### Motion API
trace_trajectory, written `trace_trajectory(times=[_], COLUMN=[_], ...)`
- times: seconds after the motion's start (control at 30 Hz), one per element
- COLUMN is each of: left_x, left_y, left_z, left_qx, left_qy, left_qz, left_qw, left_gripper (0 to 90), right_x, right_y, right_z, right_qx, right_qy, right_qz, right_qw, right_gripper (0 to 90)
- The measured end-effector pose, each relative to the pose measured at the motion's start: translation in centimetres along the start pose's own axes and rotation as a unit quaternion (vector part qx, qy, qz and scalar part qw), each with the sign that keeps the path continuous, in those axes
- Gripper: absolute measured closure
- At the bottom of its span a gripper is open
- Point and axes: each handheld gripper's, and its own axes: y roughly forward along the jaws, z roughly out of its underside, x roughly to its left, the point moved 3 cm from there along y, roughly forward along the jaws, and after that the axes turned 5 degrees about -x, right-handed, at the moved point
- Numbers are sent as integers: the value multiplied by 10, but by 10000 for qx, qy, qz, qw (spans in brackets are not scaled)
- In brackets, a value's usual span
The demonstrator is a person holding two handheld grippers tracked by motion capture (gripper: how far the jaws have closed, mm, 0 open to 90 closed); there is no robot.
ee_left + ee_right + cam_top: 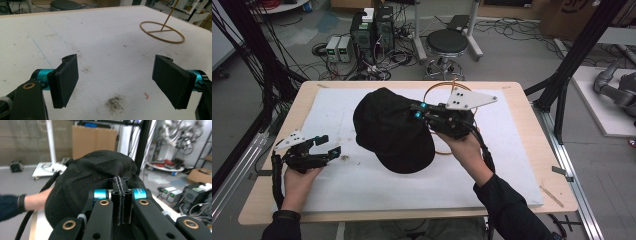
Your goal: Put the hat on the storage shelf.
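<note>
A black cap is pinched at its fabric by the right gripper. The left gripper is held wide apart, holding nothing, over the white mat.

The left gripper hangs over the white mat, jaws spread wide with nothing between them — a dark smudge lies just below the gap, and a wooden ring stand sits well beyond the right-hand jaw.

Black mesh cap, white stained mat, tan wooden ring.
</note>
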Motion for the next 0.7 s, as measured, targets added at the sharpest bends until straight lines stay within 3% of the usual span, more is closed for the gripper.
trace_trajectory(times=[0.3, 0.43, 0.7], left_x=[0, 0, 0], left_y=[0, 0, 2], left_z=[0, 0, 1], left_qx=[4, 11, 17], left_qy=[-3, -10, -6], left_qz=[9, 2, 20], left_qw=[10000, 10000, 10000], left_gripper=[211, 211, 211], right_x=[-19, -26, -49], right_y=[-30, -41, -66], right_z=[-27, -30, -37], right_qx=[-253, -322, -461], right_qy=[-66, -70, -110], right_qz=[645, 799, 1295], right_qw=[9976, 9963, 9904], right_gripper=[900, 900, 900])
